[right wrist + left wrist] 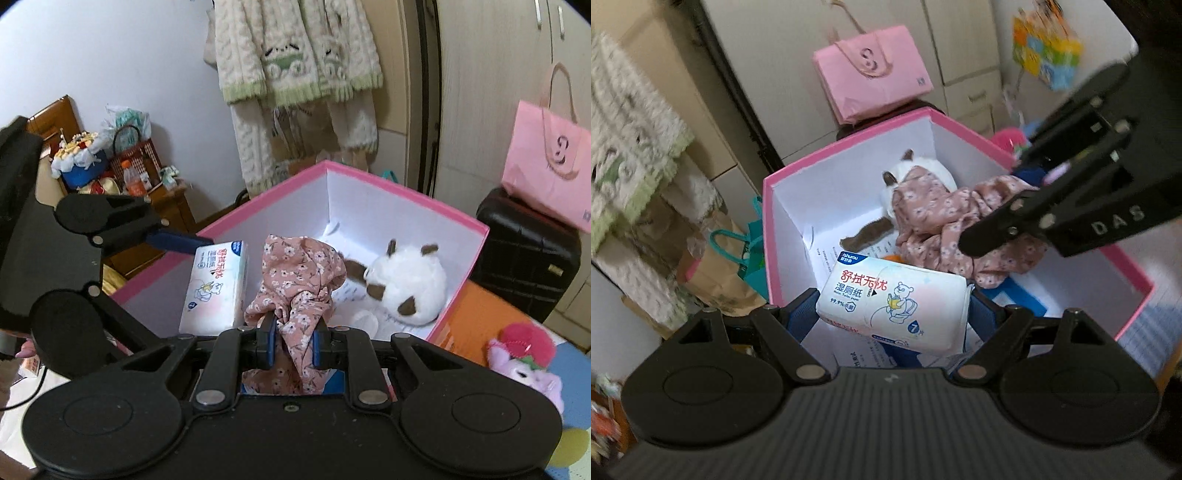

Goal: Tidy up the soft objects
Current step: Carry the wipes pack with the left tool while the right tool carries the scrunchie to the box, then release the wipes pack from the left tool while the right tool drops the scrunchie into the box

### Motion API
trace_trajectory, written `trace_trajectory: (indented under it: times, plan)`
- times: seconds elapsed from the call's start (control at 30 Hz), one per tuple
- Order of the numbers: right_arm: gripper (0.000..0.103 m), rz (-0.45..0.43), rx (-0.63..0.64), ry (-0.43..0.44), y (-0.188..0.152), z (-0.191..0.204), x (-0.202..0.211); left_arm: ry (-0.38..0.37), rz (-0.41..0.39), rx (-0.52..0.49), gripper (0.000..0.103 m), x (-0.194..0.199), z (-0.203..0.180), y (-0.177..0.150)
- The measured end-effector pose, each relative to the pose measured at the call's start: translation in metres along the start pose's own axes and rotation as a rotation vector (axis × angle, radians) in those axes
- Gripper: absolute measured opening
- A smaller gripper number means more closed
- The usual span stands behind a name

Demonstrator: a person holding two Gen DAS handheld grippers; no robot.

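Two grippers (894,314) (291,347) hold one wipes pack (894,304), one floral cloth (295,291).

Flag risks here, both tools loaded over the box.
1. The left tool grips the wipes pack only at its ends; it's soft and tilted, so it might slip or buckle.
2. The right tool pinches just a fold of the floral cloth; the loose part could drape over the box rim.
3. Both tools sit close together, so they could collide when releasing.
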State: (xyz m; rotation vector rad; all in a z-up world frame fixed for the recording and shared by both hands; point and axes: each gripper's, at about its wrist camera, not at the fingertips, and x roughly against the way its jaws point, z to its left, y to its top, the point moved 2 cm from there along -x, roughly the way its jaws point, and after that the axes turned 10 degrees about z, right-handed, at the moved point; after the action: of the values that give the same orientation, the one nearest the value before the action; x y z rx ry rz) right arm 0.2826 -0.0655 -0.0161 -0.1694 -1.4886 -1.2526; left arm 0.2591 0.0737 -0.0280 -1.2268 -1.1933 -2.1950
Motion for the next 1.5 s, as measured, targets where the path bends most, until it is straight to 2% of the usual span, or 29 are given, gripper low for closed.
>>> trace_trajectory:
  times: [0.1,0.2,0.27,0.33,0.4,0.63,0.8,1.1,1.27,1.5]
  plan:
    - [0.024,0.022,-0.002,0.004,0.000,0.000,-0.007,0.009,0.035,-0.046,0.083,-0.004,-0.007,0.001]
    - [0.026,0.038,0.013,0.000,0.002,0.002,-0.011,-0.005,0.062,-0.021,0.085,-0.006,-0.005,0.002]
    - [0.032,0.048,0.015,-0.004,0.003,0.003,-0.014,-0.028,0.069,0.004,0.086,-0.005,-0.002,0.003]
    - [0.047,0.049,0.012,-0.015,0.003,0.003,-0.013,-0.037,0.055,0.007,0.086,0.001,-0.002,0.001]
    - [0.053,0.038,0.004,-0.023,0.001,0.002,-0.008,-0.014,0.020,0.004,0.086,0.011,-0.003,0.000]
    - [0.054,-0.007,0.011,-0.041,-0.007,0.005,0.023,0.010,-0.042,0.032,0.086,0.053,-0.002,-0.005]
    - [0.054,-0.015,0.023,-0.030,-0.018,0.016,0.046,0.008,-0.023,0.057,0.086,0.078,-0.005,-0.013]
    - [0.055,-0.048,0.069,-0.020,-0.040,0.040,0.100,-0.053,-0.011,0.104,0.089,0.125,-0.018,-0.027]
    - [0.056,-0.084,0.098,-0.061,-0.054,0.049,0.127,-0.024,-0.024,0.118,0.089,0.141,-0.032,-0.030]
    - [0.058,-0.120,0.114,-0.114,-0.079,0.052,0.155,-0.045,-0.028,0.063,0.089,0.154,-0.064,-0.028]
